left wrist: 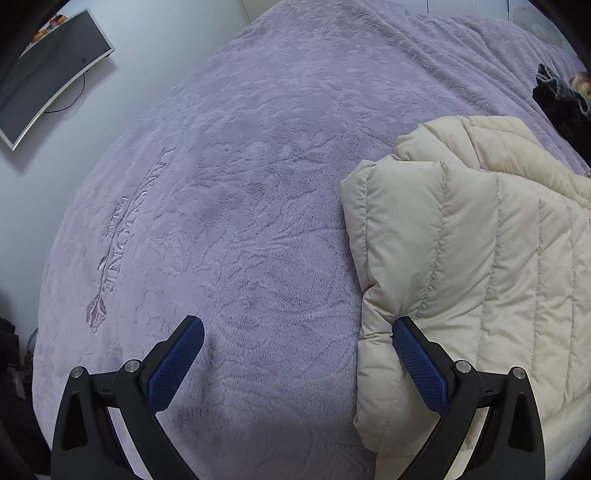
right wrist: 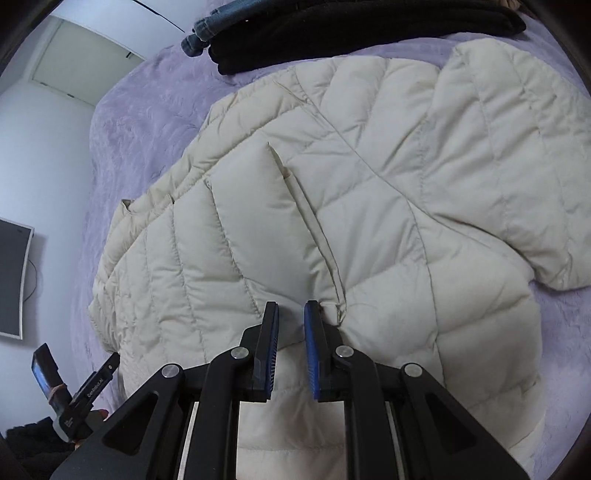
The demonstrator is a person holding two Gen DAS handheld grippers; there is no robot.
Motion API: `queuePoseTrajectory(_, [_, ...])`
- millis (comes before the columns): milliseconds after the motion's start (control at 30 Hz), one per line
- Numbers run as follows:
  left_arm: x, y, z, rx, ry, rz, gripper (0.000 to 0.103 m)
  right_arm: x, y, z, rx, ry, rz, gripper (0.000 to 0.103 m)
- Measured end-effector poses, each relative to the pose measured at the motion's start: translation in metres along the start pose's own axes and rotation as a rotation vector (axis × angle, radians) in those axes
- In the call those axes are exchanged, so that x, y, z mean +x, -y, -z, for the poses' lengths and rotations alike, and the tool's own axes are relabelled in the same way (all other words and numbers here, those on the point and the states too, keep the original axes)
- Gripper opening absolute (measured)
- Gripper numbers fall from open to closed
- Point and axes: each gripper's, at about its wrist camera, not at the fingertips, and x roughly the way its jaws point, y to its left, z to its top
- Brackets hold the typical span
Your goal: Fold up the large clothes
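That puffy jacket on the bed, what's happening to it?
A person with a grabbing tool in each hand is folding the cream puffy jacket, which lies on a purple blanket. The right tool is nearly shut and sits over the jacket's front near the zipper; whether it pinches fabric is unclear. The left tool is wide open at the jacket's edge. Dark clothes lie beyond it.

Light was soft, cool and even, without glare. A faint shadow darkened the purple blanket (left wrist: pixel 258 221) near the lower edge. Both fisheye views bowed strongly, with black vignetted corners; focus stayed sharp.
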Motion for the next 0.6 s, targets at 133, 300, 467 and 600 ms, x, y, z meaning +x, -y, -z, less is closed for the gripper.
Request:
queuePoseTrajectory(133, [-0.013,-0.001,-0.004,-0.003,-0.006,0.0,0.102,-0.012,0.002,0.004,-0.005,0.001,-0.025,0.016])
queuePoseTrajectory(300, [-0.055,0.007,-0.007,0.034,0.021,0.045,0.102,-0.043,0.011,0.015,-0.004,-0.006,-0.057,0.016])
queuePoseTrajectory(467, [-0.097,0.033,0.003,0.089,0.019,0.132,0.102,-0.075,0.029,0.03,0.031,-0.015,-0.059,0.045])
queuePoseTrajectory(600, [-0.129,0.064,0.022,0.14,0.002,0.21,0.102,-0.1,0.042,0.039,0.055,-0.008,-0.056,0.05])
